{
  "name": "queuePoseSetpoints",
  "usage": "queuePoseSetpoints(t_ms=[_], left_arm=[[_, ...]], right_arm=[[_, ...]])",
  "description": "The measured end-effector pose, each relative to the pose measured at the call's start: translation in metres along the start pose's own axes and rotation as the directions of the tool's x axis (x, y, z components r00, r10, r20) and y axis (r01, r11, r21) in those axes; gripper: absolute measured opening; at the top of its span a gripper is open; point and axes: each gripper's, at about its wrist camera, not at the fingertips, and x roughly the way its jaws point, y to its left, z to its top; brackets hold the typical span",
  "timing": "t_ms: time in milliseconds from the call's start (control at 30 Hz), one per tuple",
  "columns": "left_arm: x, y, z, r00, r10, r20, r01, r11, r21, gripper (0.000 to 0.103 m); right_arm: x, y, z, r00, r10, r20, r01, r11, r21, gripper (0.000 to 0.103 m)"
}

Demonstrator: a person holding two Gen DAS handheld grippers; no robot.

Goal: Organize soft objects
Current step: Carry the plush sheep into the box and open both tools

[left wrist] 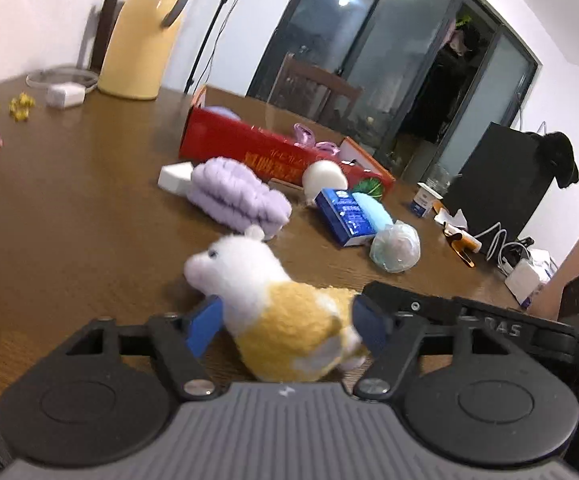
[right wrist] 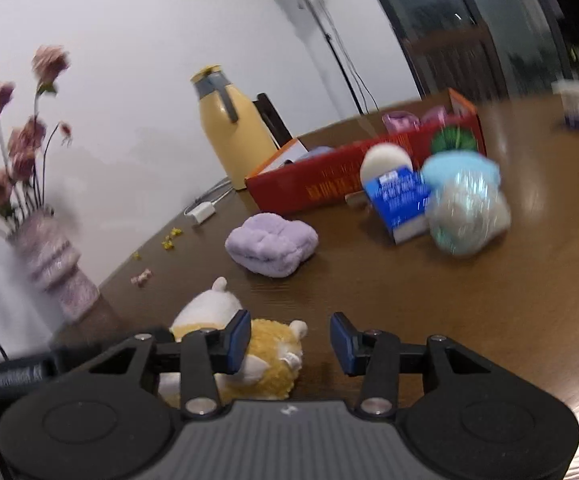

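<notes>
Low in the left wrist frame, left gripper point(left wrist: 285, 322) spread around the plush toy point(left wrist: 277, 308), pads apparently not pressing. Close gently mid-body before lifting toward the red box point(left wrist: 249, 146). Right gripper point(right wrist: 289, 342) spread, pinching nothing.

yellow flask point(left wrist: 141, 40) at far edge of surface point(left wrist: 69, 208), white charger point(left wrist: 65, 95) beside it, flower vase point(right wrist: 55, 264) on right view's left side

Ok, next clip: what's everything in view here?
plush toy: one, white and yellow, near table edge
folded towel: one, lilac, mid-table
box: one, red, behind folded towel
carton: one, blue-white, right of folded towel
wrapped ball: one, pale, beside carton
jug: one, yellow, far edge
vase: one, pinkish, left table edge, pink flowers
table: one, brown wood
left gripper: one, black, blue pads, flanking plush toy, grip unclear
right gripper: one, black, blue pads, open, empty
</notes>
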Motion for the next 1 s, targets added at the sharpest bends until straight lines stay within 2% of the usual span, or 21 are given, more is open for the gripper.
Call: queuePoseSetpoints(t_ms=[67, 167, 300, 433, 567, 667, 733, 833, 933, 1000], left_arm=[[0.000, 0.008, 0.003, 1.000, 0.006, 0.007, -0.006, 1.000, -0.023, 0.060], [-0.002, 0.019, 0.004, 1.000, -0.015, 0.000, 0.015, 0.998, -0.059, 0.060], [0.001, 0.020, 0.004, 0.999, -0.034, -0.013, 0.033, 0.997, -0.071, 0.061], [0.003, 0.022, 0.003, 0.998, -0.058, -0.021, 0.056, 0.996, -0.074, 0.053], [0.002, 0.017, 0.004, 0.999, -0.049, -0.016, 0.048, 0.997, -0.062, 0.051], [0.000, 0.011, 0.014, 0.998, -0.070, 0.004, 0.070, 0.996, -0.055, 0.051], [-0.003, 0.005, 0.032, 0.994, -0.098, 0.044, 0.100, 0.994, -0.034, 0.051], [0.004, -0.005, 0.084, 0.982, -0.144, 0.119, 0.142, 0.990, 0.027, 0.051], [0.034, -0.008, 0.144, 0.975, -0.170, 0.146, 0.164, 0.985, 0.050, 0.051], [0.064, -0.008, 0.178, 0.976, -0.167, 0.136, 0.161, 0.985, 0.057, 0.050]], right_arm=[[-0.002, 0.005, -0.005, 0.999, 0.046, -0.026, -0.046, 0.999, -0.010, 0.044], [-0.010, 0.016, -0.010, 0.999, 0.036, -0.028, -0.037, 0.998, -0.046, 0.044], [-0.007, 0.020, -0.011, 0.998, 0.047, -0.049, -0.048, 0.999, -0.022, 0.047], [0.001, 0.023, -0.012, 0.995, 0.065, -0.074, -0.065, 0.998, 0.001, 0.051], [0.009, 0.022, -0.016, 0.997, 0.042, -0.067, -0.041, 0.999, 0.014, 0.046], [0.003, 0.024, -0.008, 0.998, 0.045, -0.040, -0.044, 0.999, 0.024, 0.045], [-0.005, 0.031, 0.006, 0.999, 0.051, 0.001, -0.051, 0.999, 0.009, 0.045], [-0.009, 0.043, 0.046, 0.995, 0.065, 0.075, -0.061, 0.996, -0.059, 0.045], [0.007, 0.050, 0.103, 0.989, 0.052, 0.138, -0.035, 0.991, -0.127, 0.045], [0.031, 0.047, 0.143, 0.987, 0.024, 0.157, -0.004, 0.992, -0.123, 0.045]])
